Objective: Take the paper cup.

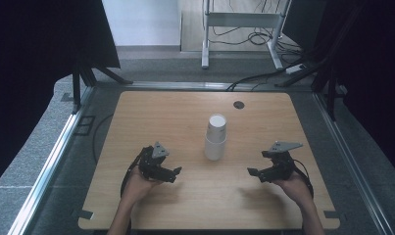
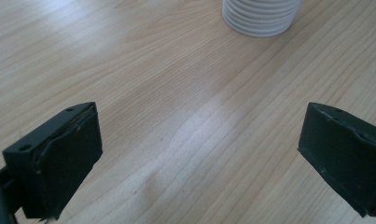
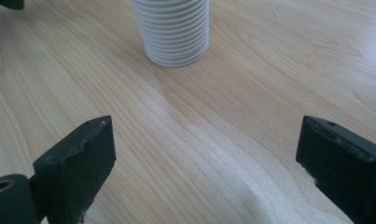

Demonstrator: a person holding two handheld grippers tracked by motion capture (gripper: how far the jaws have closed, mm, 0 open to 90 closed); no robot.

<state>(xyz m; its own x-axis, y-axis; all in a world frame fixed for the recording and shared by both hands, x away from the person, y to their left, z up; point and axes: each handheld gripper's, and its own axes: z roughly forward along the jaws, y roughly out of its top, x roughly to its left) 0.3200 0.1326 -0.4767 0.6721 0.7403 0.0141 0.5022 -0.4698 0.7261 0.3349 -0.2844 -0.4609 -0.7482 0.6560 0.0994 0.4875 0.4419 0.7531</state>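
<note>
Two hands come in at the near edge of the light wooden desk [image 1: 151,110], each holding a black two-jaw gripper with its jaws spread wide over bare wood: the left gripper [image 1: 174,175] and the right gripper [image 1: 254,172]. Between them and a little farther off stands an upside-down stack of white ribbed paper cups [image 1: 215,137], upright and untouched. Beyond it, a small dark round grommet [image 1: 238,105] sits near the far edge.

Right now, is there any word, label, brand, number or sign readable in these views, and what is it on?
None: no readable text anywhere.
The stack of white cups is plain, with ribbed sides and no print.
The wooden table is bare wood grain.
The left gripper and right gripper carry no legible marking.
</note>
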